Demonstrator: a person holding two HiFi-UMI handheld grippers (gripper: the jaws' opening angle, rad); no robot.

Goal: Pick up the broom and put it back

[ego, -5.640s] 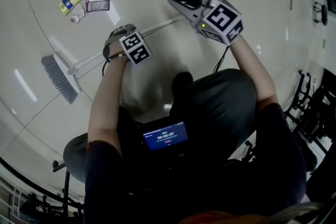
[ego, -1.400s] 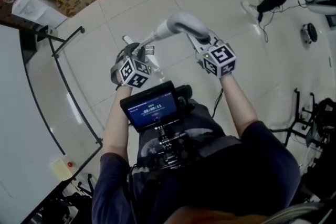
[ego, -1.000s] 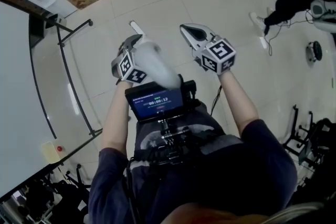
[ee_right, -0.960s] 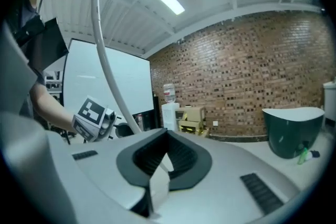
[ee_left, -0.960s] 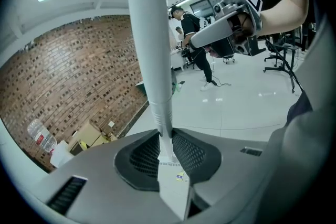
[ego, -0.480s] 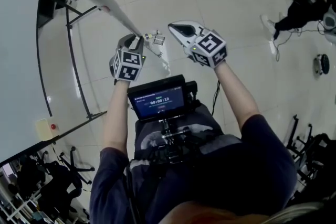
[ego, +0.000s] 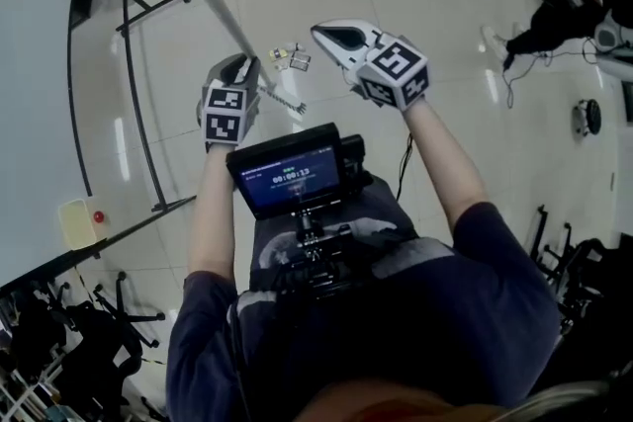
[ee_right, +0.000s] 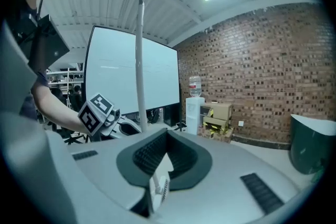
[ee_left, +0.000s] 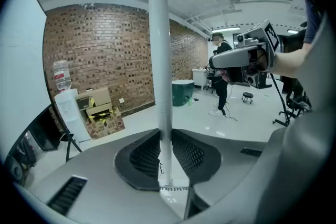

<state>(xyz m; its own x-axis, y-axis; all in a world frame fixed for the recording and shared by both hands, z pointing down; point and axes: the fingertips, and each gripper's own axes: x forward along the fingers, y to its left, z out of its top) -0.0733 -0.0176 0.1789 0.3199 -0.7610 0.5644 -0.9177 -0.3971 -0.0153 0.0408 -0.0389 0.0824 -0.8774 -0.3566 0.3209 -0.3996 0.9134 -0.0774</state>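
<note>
Left gripper view gives me the clearest read: the left hand-held gripper is partly closed, and its dark ribbed pads are clamped on the pale round pole of the long white broom, low on the shaft. The right hand-held gripper has its jaws all but together and holds nothing. It hangs just beside the broom without touching it, and only the comb-like white broom head shows past its tips. I judge the step in hand to be the carry back to wherever the broom is kept, which I cannot pick out from here. To do it well, I would leave the left grip as firm as it is so the pole cannot slip or swing. I would steer the lower end wide of the black tubular stand under the white board. I would also bring the right gripper onto the shaft higher up if the top starts to sway. I would open only once the head bears on the glossy tiled floor and the pole has something to lean on. The broom stands close to upright in front of me, with its long axis running floor to ceiling. The handle end points up towards the roof lights and the head points down, near the floor. I cannot tell whether the head touches the floor.
</note>
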